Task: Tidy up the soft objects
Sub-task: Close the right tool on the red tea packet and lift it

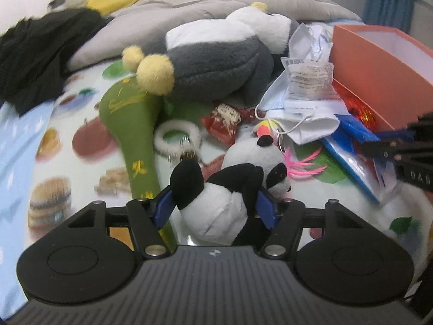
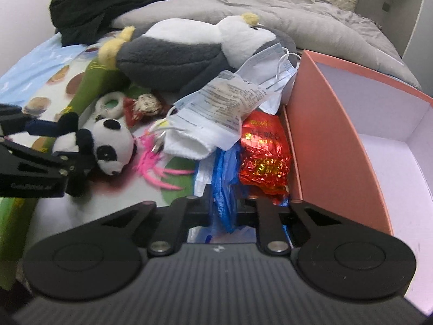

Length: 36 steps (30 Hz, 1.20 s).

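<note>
My left gripper (image 1: pixel 213 203) is shut on a small panda plush (image 1: pixel 230 189), its blue pads pressing the white body from both sides; the same gripper and the panda (image 2: pixel 108 143) show at the left of the right wrist view. My right gripper (image 2: pixel 224 208) is shut on a blue plastic bag (image 2: pixel 224 178) beside the orange box (image 2: pixel 333 146); it shows at the right edge of the left wrist view (image 1: pixel 400 151). A large grey-and-white penguin plush (image 1: pixel 216 57) lies behind, with a green plush (image 1: pixel 135 124) at its left.
Face masks and a paper packet (image 2: pixel 230 103), a red foil bag (image 2: pixel 262 151), a pink feathered toy (image 2: pixel 154 162), a white fluffy ring (image 1: pixel 176 138) and a red snack wrapper (image 1: pixel 224 122) litter the printed bedsheet. Black clothing (image 1: pixel 35 51) and a grey duvet (image 2: pixel 311 19) lie behind.
</note>
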{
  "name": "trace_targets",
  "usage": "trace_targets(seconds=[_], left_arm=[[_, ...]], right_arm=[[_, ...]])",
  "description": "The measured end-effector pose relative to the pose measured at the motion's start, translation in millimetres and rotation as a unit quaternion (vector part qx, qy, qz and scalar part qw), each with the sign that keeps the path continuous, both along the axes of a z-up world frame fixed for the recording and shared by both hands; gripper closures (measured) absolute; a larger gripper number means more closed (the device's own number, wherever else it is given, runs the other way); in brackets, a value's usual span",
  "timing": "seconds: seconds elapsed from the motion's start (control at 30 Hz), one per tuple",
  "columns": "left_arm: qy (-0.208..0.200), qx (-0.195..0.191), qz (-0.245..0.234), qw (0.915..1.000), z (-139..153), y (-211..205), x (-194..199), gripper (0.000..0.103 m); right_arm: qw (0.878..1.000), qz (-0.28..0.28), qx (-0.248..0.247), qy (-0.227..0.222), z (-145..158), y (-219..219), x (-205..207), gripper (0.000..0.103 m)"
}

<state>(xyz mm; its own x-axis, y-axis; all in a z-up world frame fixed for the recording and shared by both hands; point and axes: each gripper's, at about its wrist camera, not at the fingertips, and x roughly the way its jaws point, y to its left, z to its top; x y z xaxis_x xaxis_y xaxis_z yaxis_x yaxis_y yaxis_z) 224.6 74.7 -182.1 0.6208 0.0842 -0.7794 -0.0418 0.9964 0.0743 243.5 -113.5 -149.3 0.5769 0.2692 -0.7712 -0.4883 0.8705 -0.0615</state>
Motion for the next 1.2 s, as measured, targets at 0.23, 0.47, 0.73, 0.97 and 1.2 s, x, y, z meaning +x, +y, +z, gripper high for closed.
trace_targets(seconds=[0.23, 0.47, 0.73, 0.97, 1.2], left_arm=[[-0.006, -0.047, 0.055, 0.9974, 3.4, -9.0, -33.8, 0.034], [-0.007, -0.093, 0.102, 0.9904, 9.1, -8.7, -60.3, 0.034], [-0.007, -0.116, 0.145, 0.9826, 9.5, -8.0, -75.6, 0.034], [-0.004, -0.121, 0.156, 0.9803, 9.6, -9.6, -76.4, 0.034], [0.001, -0.124, 0.167, 0.9781, 7.6, -9.4, -74.8, 0.034]], right_arm=[[1.000, 0.011, -0.001, 0.012, 5.1, -10.1, -31.5, 0.088], [0.999, 0.019, 0.017, 0.032, 10.6, -13.5, -65.2, 0.088], [0.995, 0.010, 0.075, 0.064, 10.5, -14.9, -82.6, 0.064], [0.993, -0.028, 0.110, 0.040, 21.1, -28.5, -77.6, 0.052], [0.990, -0.079, 0.105, 0.044, 8.0, -37.4, -58.5, 0.051]])
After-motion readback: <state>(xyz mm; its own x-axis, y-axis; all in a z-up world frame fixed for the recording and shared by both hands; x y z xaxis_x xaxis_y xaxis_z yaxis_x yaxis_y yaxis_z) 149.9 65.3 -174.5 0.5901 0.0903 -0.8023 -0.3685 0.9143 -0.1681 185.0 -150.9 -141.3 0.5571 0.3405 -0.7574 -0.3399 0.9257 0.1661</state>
